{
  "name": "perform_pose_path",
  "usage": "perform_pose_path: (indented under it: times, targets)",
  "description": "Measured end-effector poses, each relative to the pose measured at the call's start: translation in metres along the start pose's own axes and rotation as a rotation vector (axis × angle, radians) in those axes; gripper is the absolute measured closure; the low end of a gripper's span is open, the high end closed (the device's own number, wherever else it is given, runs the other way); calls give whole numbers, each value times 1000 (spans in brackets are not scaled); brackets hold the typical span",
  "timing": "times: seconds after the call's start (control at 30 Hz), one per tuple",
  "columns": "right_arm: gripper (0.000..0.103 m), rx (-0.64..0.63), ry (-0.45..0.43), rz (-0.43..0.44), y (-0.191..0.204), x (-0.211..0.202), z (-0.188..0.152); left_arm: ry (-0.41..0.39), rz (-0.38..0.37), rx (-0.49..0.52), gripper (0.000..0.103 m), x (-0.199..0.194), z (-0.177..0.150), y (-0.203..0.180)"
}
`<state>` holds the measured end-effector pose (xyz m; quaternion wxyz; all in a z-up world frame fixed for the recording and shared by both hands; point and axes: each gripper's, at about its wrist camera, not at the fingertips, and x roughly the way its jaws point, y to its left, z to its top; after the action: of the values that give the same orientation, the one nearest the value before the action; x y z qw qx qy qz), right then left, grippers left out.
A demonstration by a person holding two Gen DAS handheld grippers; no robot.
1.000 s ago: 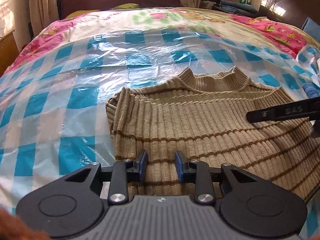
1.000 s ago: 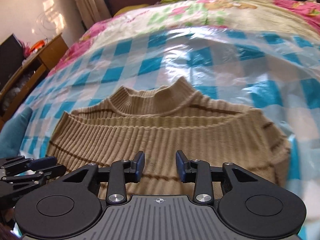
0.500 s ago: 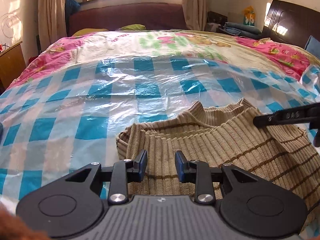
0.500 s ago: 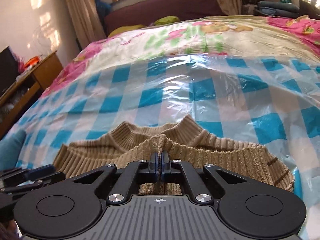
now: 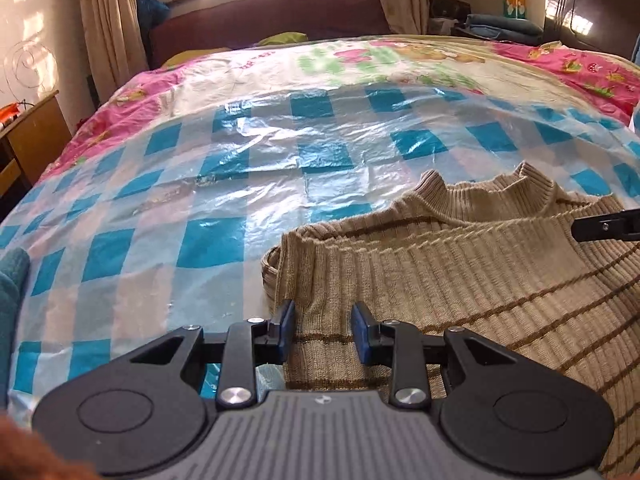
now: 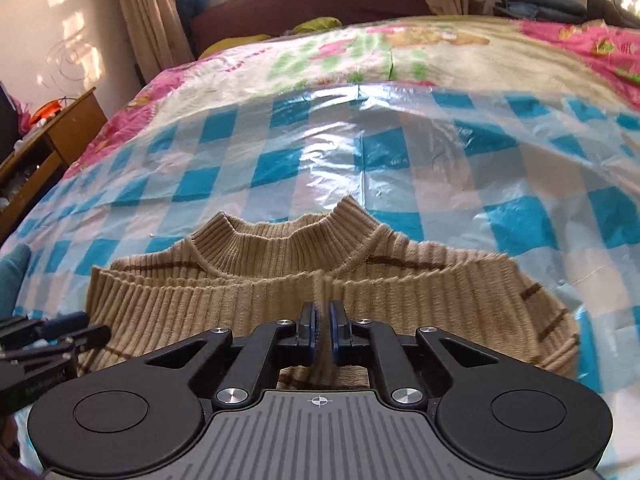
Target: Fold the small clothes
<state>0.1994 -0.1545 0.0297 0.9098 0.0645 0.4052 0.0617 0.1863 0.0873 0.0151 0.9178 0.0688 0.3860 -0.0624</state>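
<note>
A tan ribbed sweater (image 5: 460, 264) with thin brown stripes lies folded on the blue-checked plastic sheet, collar pointing away; it also shows in the right wrist view (image 6: 360, 280). My left gripper (image 5: 323, 330) is open, its blue pads either side of the sweater's left edge. My right gripper (image 6: 323, 330) has its pads nearly closed with a narrow gap, just behind the folded hem; the hem has a small pinch ridge there. The right gripper's tip shows at the right edge of the left wrist view (image 5: 604, 226). The left gripper shows at the lower left of the right wrist view (image 6: 44, 336).
The plastic sheet (image 5: 240, 200) covers a bed with a pink floral quilt (image 5: 400, 64). A wooden side table (image 6: 48, 136) stands at the left. A teal cloth (image 5: 10, 280) lies at the left edge. A dark headboard (image 5: 264, 20) is at the back.
My right gripper, shut on the sweater's hem half a second ago, has parted its pads slightly and the hem lies flat. The left gripper stayed open and shifted toward the sweater's left edge.
</note>
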Motion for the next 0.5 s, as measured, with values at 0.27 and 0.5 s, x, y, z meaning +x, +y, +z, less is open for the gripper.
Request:
perform_pose_path:
  times: [0.27, 0.5]
  targets:
    - [92, -16, -18, -43, -16, -24, -11, -49, 1, 22, 67, -34, 8, -17]
    - [92, -15, -20, -79, -29, -37, -22, -72, -38, 65, 67, -55, 4, -49]
